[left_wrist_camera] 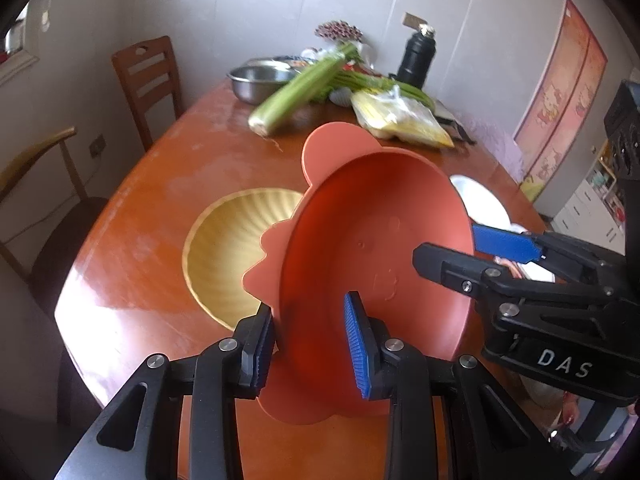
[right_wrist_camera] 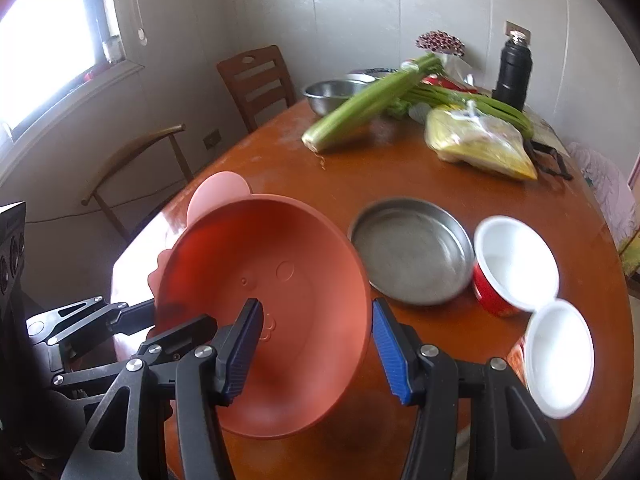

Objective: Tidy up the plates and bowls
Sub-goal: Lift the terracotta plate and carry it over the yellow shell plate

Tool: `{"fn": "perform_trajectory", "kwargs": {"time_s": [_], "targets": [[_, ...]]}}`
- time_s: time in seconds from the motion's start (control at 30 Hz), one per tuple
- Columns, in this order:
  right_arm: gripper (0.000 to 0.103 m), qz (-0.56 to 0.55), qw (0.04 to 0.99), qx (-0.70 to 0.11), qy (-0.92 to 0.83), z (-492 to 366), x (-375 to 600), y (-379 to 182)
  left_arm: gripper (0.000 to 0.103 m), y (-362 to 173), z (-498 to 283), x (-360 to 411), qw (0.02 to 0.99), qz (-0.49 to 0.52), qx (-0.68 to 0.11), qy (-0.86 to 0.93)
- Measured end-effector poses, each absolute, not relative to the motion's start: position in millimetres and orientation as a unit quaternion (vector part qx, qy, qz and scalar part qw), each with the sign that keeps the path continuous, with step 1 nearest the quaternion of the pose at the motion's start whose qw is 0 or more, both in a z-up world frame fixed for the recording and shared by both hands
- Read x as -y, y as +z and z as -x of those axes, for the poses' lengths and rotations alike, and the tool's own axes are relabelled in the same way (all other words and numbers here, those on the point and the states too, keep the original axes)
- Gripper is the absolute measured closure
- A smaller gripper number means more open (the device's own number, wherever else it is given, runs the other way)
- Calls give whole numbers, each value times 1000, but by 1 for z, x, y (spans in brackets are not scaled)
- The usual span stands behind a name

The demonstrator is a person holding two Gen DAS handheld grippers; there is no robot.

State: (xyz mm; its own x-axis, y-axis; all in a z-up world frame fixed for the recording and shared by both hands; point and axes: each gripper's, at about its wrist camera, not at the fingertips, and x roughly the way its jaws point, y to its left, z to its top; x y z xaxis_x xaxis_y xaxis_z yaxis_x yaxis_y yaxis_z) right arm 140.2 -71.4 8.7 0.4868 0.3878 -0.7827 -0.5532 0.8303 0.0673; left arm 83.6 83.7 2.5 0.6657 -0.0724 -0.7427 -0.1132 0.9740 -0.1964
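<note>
Both grippers, left (left_wrist_camera: 310,354) and right (right_wrist_camera: 318,350), clamp their fingers on opposite rims of the orange bowl (left_wrist_camera: 376,264), held tilted above the bench (left_wrist_camera: 152,240); level it, then release evenly over the yellow bowl (left_wrist_camera: 236,248).

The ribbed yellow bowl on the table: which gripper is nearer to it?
Left. The left gripper, clamping the orange bowl, sits just beside the ribbed yellow bowl. The right gripper grips the orange bowl's far rim, farther away.
</note>
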Motion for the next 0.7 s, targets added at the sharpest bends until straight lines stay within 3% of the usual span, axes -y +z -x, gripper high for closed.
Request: {"fn": "perform_trajectory", "kwargs": {"time_s": [0.33,0.7], "targets": [[47,83,839,-447,300,-178,21,10,70,9,-108,-134,910,134,-390,35],[47,77,825,-482,284,-210,-9,-24,70,-21,-129,-154,899,148,-410,43]]}}
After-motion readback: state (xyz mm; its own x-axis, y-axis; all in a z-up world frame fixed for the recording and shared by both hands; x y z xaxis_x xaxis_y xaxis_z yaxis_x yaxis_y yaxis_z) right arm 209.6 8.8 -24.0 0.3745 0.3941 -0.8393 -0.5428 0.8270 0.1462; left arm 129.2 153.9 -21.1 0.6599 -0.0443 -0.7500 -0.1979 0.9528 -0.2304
